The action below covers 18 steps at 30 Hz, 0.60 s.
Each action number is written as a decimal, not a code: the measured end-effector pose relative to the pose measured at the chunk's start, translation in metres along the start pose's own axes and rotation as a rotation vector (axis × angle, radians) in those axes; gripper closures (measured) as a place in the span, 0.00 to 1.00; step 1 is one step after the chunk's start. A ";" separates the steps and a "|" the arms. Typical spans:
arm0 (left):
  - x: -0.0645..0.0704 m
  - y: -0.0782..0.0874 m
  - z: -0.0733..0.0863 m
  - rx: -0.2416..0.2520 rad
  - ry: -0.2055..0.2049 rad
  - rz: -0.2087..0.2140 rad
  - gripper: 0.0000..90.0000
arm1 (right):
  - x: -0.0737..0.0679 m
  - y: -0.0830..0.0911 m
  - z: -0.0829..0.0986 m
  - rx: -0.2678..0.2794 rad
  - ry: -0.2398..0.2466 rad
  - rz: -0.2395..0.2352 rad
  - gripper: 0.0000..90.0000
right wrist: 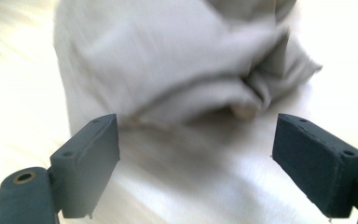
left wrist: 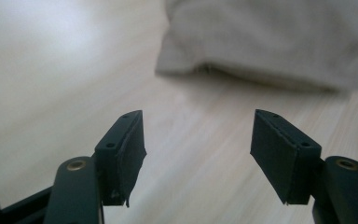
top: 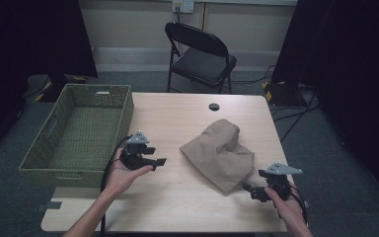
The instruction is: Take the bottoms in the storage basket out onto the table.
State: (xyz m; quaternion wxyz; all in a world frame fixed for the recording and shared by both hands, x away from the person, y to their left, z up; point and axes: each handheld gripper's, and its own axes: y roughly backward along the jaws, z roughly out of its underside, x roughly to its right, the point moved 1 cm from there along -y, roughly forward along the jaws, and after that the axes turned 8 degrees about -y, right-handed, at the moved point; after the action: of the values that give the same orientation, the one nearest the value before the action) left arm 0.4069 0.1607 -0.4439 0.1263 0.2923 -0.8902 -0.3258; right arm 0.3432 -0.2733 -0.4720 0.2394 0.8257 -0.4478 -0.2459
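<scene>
A crumpled tan cloth [top: 219, 153] lies on the wooden table [top: 177, 197], right of centre. My left gripper [top: 159, 161] hovers left of it, open, jaws pointing at the cloth's near-left corner. In the left gripper view the left gripper [left wrist: 198, 156] has nothing between its jaws, and the cloth [left wrist: 270, 42] lies ahead. My right gripper [top: 246, 187] sits by the cloth's near corner, open. In the right gripper view the right gripper [right wrist: 196, 163] faces the folded cloth [right wrist: 168, 60] close ahead, with its jaws wide apart.
A green woven basket [top: 81, 131] stands at the table's left edge, empty. A black folding chair [top: 200, 54] stands beyond the far edge. A round hole [top: 214, 106] is in the tabletop near the back. Bare table lies in front of the cloth.
</scene>
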 end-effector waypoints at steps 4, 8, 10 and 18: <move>0.006 -0.018 0.014 -0.078 -0.002 -0.009 0.42 | -0.004 0.010 -0.020 0.052 0.029 -0.033 0.18; 0.008 -0.036 0.021 -0.121 -0.001 -0.011 0.37 | -0.004 0.002 -0.041 0.066 0.063 -0.035 0.17; 0.009 -0.041 0.024 -0.156 -0.025 -0.035 0.37 | 0.001 -0.010 -0.051 0.076 0.049 -0.040 0.17; 0.008 -0.043 0.034 -0.130 -0.058 -0.082 0.37 | 0.022 -0.057 -0.063 0.014 -0.037 -0.076 0.18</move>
State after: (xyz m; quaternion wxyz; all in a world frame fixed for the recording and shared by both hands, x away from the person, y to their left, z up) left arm 0.4055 0.1470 -0.4972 0.1058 0.3104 -0.8577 -0.3959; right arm 0.4282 -0.2534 -0.4637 0.2156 0.8391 -0.4220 -0.2669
